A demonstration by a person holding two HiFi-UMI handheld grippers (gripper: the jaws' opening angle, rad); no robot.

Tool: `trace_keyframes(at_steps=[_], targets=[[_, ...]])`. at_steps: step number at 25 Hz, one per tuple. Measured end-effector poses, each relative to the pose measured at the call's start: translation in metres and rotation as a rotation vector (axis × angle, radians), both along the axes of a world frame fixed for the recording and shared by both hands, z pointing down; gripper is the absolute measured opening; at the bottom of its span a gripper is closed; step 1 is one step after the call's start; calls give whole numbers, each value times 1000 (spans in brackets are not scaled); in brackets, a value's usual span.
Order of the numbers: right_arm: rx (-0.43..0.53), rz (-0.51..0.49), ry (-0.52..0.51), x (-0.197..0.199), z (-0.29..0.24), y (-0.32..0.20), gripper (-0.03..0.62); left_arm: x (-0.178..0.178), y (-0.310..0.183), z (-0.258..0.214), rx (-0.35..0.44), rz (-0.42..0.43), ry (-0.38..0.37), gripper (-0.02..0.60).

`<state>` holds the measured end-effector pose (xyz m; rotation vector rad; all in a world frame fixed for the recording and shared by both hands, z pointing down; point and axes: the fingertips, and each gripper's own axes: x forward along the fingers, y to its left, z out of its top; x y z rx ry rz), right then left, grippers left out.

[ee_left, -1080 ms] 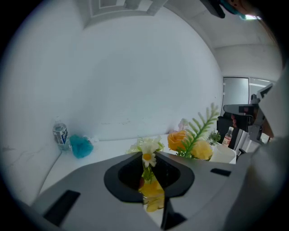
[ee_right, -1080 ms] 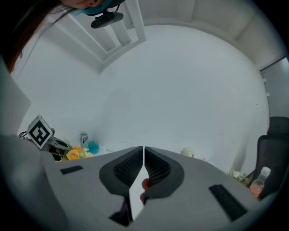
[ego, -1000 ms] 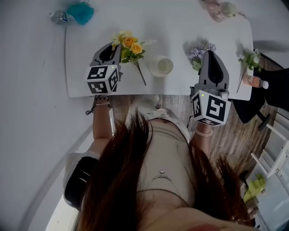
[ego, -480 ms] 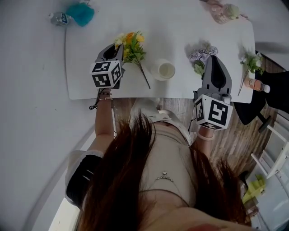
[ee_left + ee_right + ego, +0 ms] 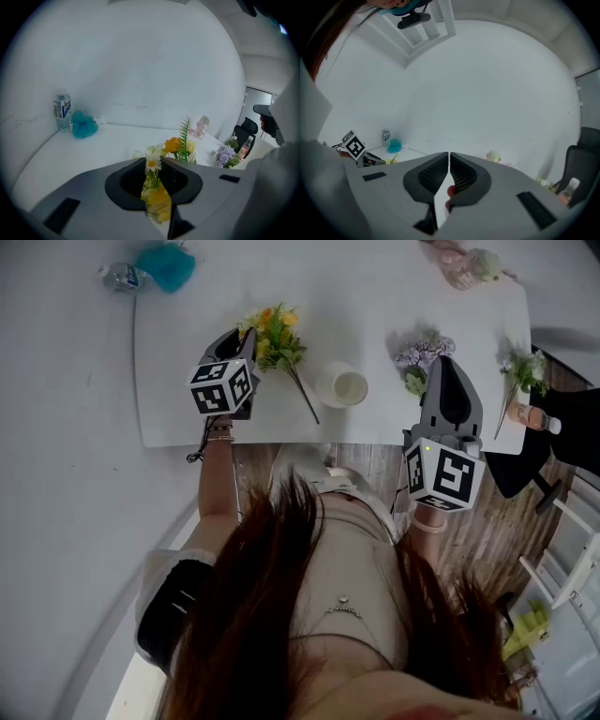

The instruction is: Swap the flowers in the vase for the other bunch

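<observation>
The white table (image 5: 178, 381) carried everything, with its middle left free, we think as working room. The left gripper (image 5: 153, 161) had its jaws clamped on the yellow bunch (image 5: 277, 338) just below the flower heads. The long stem pointed down toward the table edge, beside the vase (image 5: 343, 387). So we judged that this bunch was already out and was held low in order to be laid aside. The right gripper (image 5: 448, 159) had its jaws together with no flowers between them. It waited right behind the purple bunch (image 5: 422, 354), probably the next thing to be taken. The vase stood between both bunches and looked empty.

Each gripper's cube (image 5: 220, 388) showed square black-and-white markers, not letters. The water bottle (image 5: 62, 108) had a blue-white label, and the small bottle (image 5: 532, 412) a pale one. We could read neither.
</observation>
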<state>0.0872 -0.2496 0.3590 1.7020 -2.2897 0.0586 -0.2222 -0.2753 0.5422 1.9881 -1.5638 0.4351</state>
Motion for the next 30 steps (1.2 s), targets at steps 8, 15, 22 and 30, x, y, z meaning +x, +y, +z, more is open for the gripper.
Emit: trace_keyframes(at_steps=[8, 15, 22, 30], targets=[[9, -25, 16, -13, -3, 1, 29, -10, 1, 8, -18, -20, 23, 121], [13, -38, 17, -17, -7, 8, 30, -22, 6, 10, -26, -54, 39, 164], [23, -46, 18, -18, -9, 20, 31, -35, 18, 8, -17, -95, 37, 173], [41, -77, 9, -22, -18, 41, 30, -40, 43, -1, -4, -118, 25, 178]])
